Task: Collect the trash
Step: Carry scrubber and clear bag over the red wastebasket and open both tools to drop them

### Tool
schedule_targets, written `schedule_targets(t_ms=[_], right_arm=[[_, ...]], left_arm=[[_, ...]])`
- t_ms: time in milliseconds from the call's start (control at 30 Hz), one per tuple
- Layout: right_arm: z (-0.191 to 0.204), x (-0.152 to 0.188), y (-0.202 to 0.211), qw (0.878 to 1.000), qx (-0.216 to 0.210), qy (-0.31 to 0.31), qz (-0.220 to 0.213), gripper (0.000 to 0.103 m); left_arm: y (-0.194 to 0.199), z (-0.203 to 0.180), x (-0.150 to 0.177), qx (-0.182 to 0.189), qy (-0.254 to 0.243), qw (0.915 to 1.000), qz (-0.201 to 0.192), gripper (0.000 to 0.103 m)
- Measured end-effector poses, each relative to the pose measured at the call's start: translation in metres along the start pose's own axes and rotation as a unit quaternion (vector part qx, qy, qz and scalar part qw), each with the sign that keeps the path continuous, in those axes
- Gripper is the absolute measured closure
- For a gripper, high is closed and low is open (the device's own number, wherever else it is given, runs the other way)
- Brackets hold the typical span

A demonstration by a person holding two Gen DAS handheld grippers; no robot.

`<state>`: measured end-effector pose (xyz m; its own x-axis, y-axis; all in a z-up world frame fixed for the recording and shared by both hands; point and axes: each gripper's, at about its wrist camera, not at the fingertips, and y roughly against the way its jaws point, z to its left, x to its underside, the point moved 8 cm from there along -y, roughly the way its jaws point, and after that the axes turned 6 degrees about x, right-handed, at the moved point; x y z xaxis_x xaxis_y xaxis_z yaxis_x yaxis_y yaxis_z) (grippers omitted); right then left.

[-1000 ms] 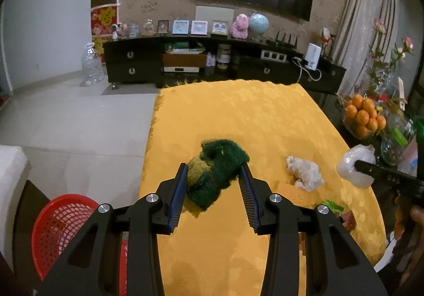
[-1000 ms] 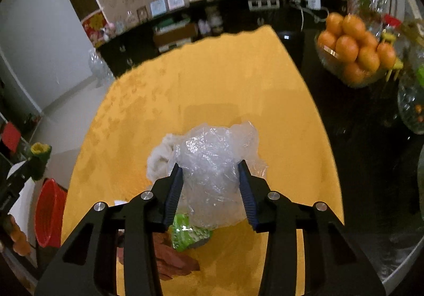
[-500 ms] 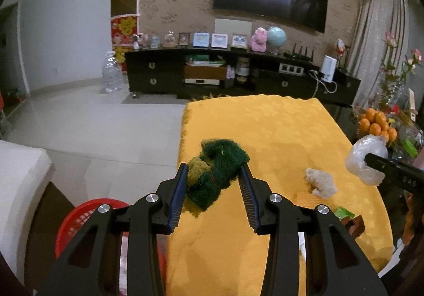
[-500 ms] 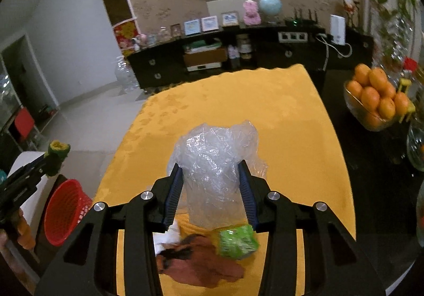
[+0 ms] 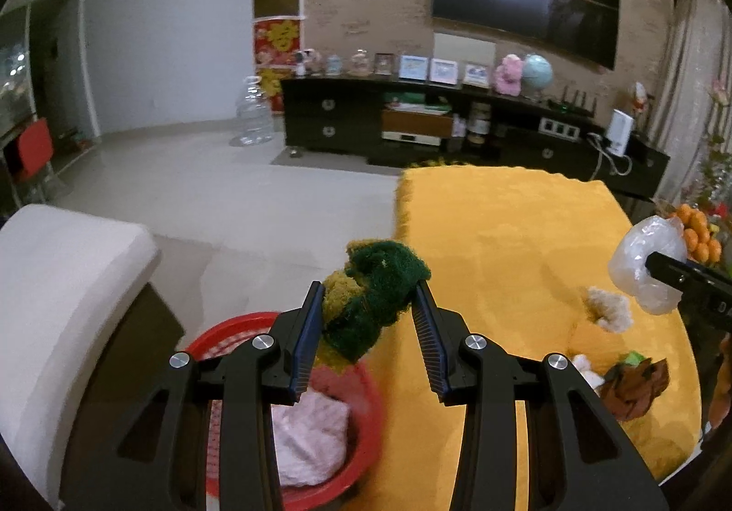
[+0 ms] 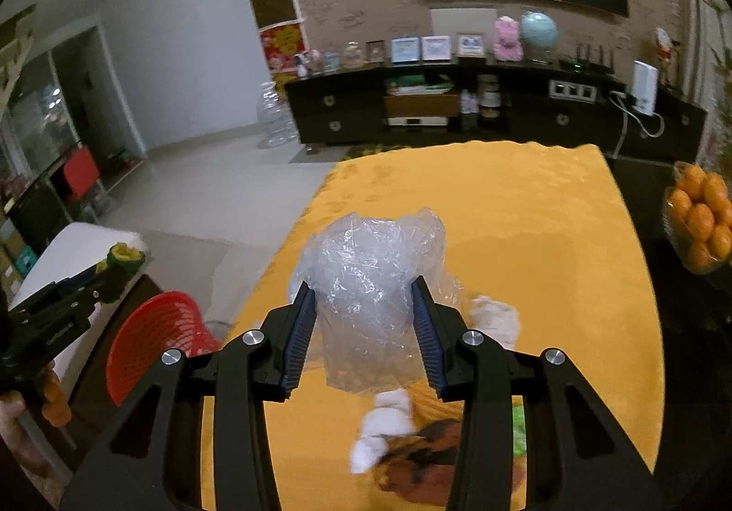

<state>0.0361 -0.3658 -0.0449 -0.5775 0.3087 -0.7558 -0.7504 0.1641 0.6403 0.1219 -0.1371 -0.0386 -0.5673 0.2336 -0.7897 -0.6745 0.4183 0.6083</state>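
Note:
My left gripper (image 5: 368,305) is shut on a green and yellow scouring sponge (image 5: 370,296), held in the air over the near rim of a red mesh basket (image 5: 361,456) beside the table; the basket holds a pink wad (image 5: 311,433). My right gripper (image 6: 363,305) is shut on a crumpled clear plastic bag (image 6: 366,282), raised above the yellow-clothed table (image 6: 526,213). The bag also shows at the right edge of the left wrist view (image 5: 640,264). White tissue wads (image 5: 610,312) and a brown and green wrapper (image 5: 636,383) lie on the cloth near the front edge.
A white sofa arm (image 5: 59,282) stands left of the basket. A bowl of oranges (image 6: 700,218) sits right of the table on a dark surface. A dark TV cabinet (image 5: 411,126) runs along the far wall. Tiled floor lies to the left.
Both grippers rose and swung left with their loads. The sponge went from above the cloth to above the red basket. The bag lifted clear of the tissue and wrappers.

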Motion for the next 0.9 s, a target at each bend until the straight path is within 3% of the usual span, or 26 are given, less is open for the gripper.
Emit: schedule_targets(t_ms=[433,900], right_arm=[[0.097,0.003,-0.017,0.996,-0.058,0.062,0.021,0.062],[0.195,0.026,-0.059,0.980,-0.136,0.123,0.077,0.062]], left_arm=[[0.021,0.074,0.024,-0.070,0.043,0.9966,0.010,0.065],[0.001,0.118,0.055,-0.093,0.088,0.9904,0.053,0.065]])
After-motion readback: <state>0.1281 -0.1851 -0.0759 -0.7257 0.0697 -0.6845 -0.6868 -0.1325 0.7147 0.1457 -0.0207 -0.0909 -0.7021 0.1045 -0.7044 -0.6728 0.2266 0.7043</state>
